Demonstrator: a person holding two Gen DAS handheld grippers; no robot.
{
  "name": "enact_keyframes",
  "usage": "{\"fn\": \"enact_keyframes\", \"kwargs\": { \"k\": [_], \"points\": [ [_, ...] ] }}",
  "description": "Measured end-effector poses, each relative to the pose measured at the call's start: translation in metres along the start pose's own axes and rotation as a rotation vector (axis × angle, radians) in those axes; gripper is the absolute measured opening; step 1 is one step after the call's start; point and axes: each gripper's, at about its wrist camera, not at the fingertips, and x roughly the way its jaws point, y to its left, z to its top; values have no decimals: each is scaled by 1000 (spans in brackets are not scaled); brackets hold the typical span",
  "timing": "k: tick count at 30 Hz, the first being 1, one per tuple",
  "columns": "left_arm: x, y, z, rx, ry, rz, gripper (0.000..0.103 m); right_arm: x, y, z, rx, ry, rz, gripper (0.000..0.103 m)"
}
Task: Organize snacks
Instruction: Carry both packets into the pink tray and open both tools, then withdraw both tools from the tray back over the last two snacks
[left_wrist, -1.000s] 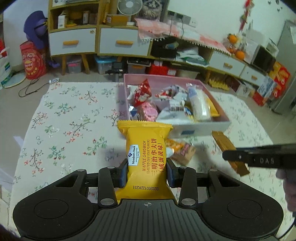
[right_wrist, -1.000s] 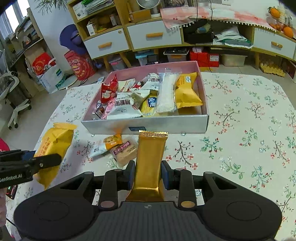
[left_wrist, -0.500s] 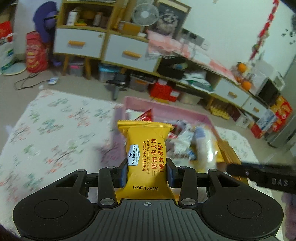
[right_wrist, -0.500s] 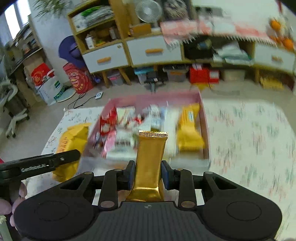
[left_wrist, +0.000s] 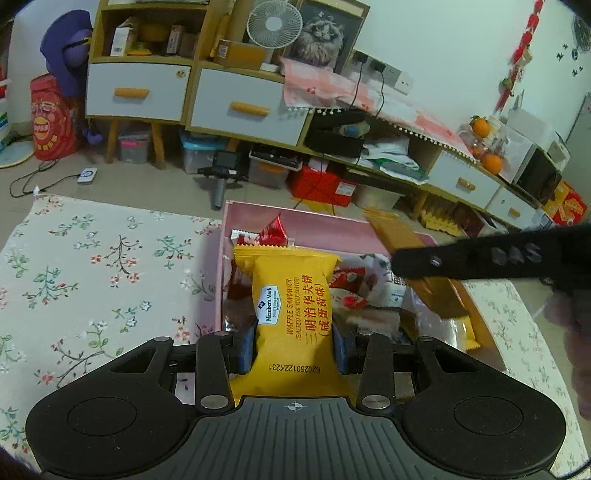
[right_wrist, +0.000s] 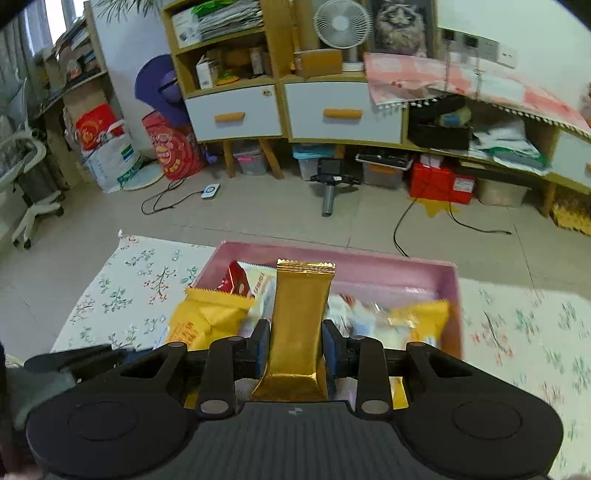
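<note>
Yellow plastic wrapping identifies the waffle sandwich packet (left_wrist: 291, 310) clamped between the two fingers of the left claw (left_wrist: 293, 341). Its label reads "Member's Mark", "WAFFLE SANDWICH", "(SALTED EGG YOLK FLAVOR)", a column of red Chinese characters, and the inverted code "B202601Z2K231" near the lower edge. The packet's long axis runs along the claw fingers, its crimped top seam pointing forward and away from the camera, above the left part of the pink rectangular storage box (left_wrist: 314, 221). The right claw (right_wrist: 297, 349) is closed on a gold foil bar-shaped packet (right_wrist: 301, 314); no writing is legible on its visible face. This packet also stands lengthwise along the fingers, serrated seam forward, over the box interior. In the left wrist view the gold packet lies diagonally above the right part of the box, with the black finger of the right claw crossing it. The box sits on the worktop covered by a white floral-print cloth (left_wrist: 92, 266) and holds assorted snack packets in red, white and yellow wrappers (left_wrist: 354, 288), their print too blurred to read.
</note>
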Motion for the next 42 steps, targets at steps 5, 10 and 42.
{"fn": "enact_keyframes", "kwargs": {
  "k": [5,10,42],
  "points": [
    [4,3,0,-25,-19,-6,37,23,4,15,-30,43,0,0],
    [5,4,0,-35,-29,-11,37,40,8,21,-43,83,-19,0],
    [-49,-28,-18,167,14,48,89,-54,-14,-10,76,-8,-32,61]
  ]
}}
